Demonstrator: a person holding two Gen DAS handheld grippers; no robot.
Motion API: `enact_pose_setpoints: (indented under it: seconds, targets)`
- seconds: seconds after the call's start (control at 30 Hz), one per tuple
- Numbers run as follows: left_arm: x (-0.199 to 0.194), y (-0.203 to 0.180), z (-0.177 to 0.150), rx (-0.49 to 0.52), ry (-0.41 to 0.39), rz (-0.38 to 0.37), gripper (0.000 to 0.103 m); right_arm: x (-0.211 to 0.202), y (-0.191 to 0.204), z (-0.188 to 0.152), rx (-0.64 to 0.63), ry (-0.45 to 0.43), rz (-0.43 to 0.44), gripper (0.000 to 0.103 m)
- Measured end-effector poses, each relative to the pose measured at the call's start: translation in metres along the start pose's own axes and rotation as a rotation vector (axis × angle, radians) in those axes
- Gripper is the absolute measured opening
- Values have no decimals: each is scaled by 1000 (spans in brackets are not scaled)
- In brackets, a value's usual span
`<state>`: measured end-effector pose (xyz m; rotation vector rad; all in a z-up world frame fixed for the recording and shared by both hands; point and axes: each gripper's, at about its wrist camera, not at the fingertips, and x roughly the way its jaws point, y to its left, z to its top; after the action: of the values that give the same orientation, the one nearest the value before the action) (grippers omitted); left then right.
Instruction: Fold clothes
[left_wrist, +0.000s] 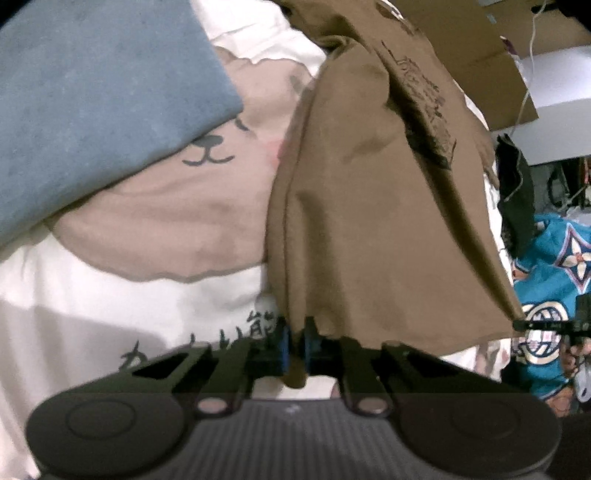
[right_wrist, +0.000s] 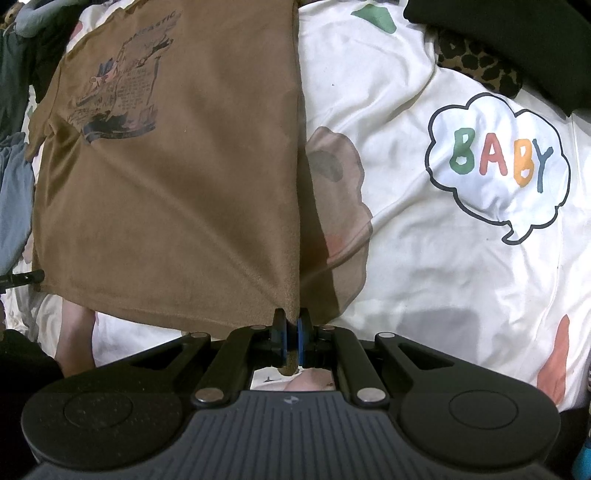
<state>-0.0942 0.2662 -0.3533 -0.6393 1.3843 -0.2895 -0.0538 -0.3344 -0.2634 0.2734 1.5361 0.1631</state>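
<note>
White cartoon-print bedding (right_wrist: 424, 258) lay under the brown T-shirt (right_wrist: 166, 203), stretched above it with its hem corners clamped in the left tongs (left_wrist: 298, 341) and the right tongs (right_wrist: 290, 334), beside a blue garment (left_wrist: 92, 110).

Soft indoor light, fisheye-warped edges

Soft bed under a cream quilt (right_wrist: 424, 258), rumpled, printed with a speech bubble (right_wrist: 498, 166) spelling BABY in coloured letters, a pink-beige bear face (left_wrist: 177, 184) with closed eyes, dark script characters (left_wrist: 207, 339), a green patch and orange-red shapes. Directly on the quilt: folded blue cloth (left_wrist: 92, 110) over part of the bear face; brown T-shirt (right_wrist: 177, 184) with dark graphic print spread across it, lower hem lifted off the quilt; leopard-print fabric (right_wrist: 476, 62) and black cloth (right_wrist: 517, 33) at the far edge.
</note>
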Motion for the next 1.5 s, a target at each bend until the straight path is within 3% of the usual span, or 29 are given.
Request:
enact_pose_setpoints:
  seconds: [0.17,0.47,0.93,1.1,1.23,1.37,1.5]
  targets:
    - [-19,-5,-4,-38,-21,-5,3,-1,1,2,-8,0,1,3]
    - [-68,-55,-22,-15,-40,-37,3,-20,11,2,-42,-14,8,3]
    - [-92,-63,-33,-90,-20,-27,2,-32,18,-1,-81,35,15,3]
    - [-82,-62,-33,-51,17,41,2,-26,15,-1,-76,53,-7,3]
    - [-45,-42,-35,-23,82,167,2,-4,8,-2,-60,74,-44,3]
    - [-17,-30,-34,-21,151,229,6,24,7,-6,-63,116,-89,4]
    - [-18,-30,-30,12,137,265,30,26,12,-6,-105,111,-140,13]
